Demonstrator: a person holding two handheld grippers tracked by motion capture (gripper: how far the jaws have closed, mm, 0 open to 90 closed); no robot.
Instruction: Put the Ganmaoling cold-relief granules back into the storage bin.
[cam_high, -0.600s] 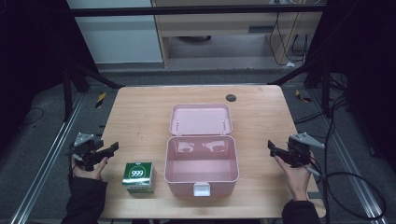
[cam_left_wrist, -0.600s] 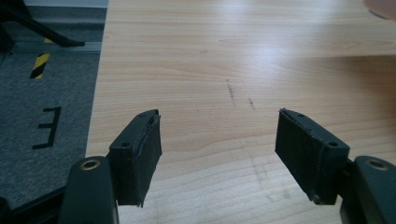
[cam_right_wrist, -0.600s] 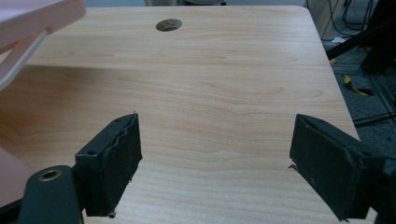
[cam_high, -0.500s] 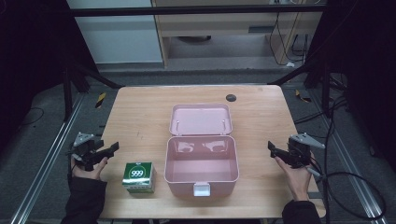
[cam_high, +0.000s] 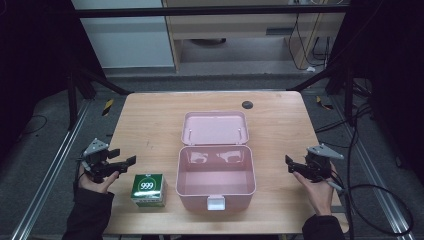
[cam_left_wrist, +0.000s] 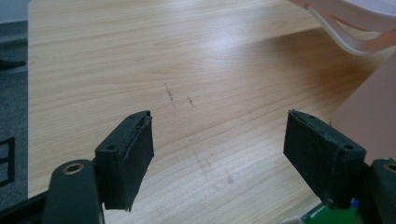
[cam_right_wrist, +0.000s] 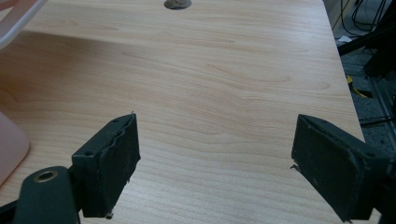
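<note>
An open, empty pink case (cam_high: 215, 172) stands in the middle of the wooden table (cam_high: 150, 125), its lid (cam_high: 215, 127) laid back behind it. A green box marked 999 (cam_high: 148, 189) sits to the left of the case near the front edge. My left gripper (cam_high: 125, 158) hovers just left of the green box, jaws open with only bare table between them (cam_left_wrist: 219, 135). The case wall (cam_left_wrist: 369, 107) and a corner of the green box (cam_left_wrist: 327, 215) show at its right. My right gripper (cam_high: 289, 165) is held right of the case, open and holding nothing (cam_right_wrist: 215, 140).
A round cable hole (cam_high: 247, 104) lies near the table's far edge, beyond the right gripper (cam_right_wrist: 177, 3). The pink case's corner (cam_right_wrist: 9, 144) is at the left of the right gripper view. Metal frame rails and cables run beside the table on both sides.
</note>
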